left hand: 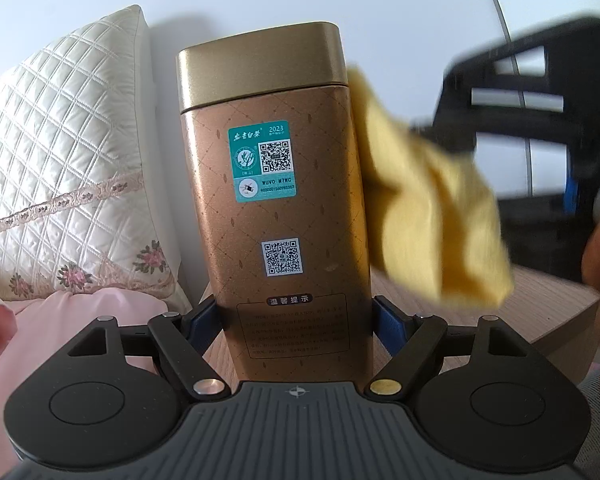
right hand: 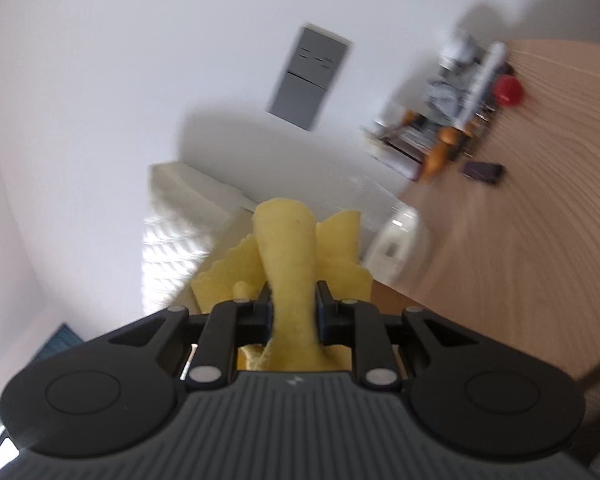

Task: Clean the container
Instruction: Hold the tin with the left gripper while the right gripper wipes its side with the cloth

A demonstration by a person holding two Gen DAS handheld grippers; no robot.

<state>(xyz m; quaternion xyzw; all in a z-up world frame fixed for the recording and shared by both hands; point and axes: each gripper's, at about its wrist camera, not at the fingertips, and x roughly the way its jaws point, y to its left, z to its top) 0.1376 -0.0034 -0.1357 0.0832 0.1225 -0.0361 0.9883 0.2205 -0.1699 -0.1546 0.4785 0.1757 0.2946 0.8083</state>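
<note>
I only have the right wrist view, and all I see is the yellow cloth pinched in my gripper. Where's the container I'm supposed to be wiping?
Observer: The tall bronze metal tin with a gold lid stands upright, clamped near its base in the left gripper.
Operator: Is my cloth touching it?
Observer: Yes, the yellow cloth lies against the tin's right side, just below the lid.
Operator: Which face points at the left camera?
Observer: The face with a teal sticker and a white QR label.

Both grippers: ribbed grey bodies, black linkages, silver rivets, blue-padded fingers (left hand: 392, 322).
</note>
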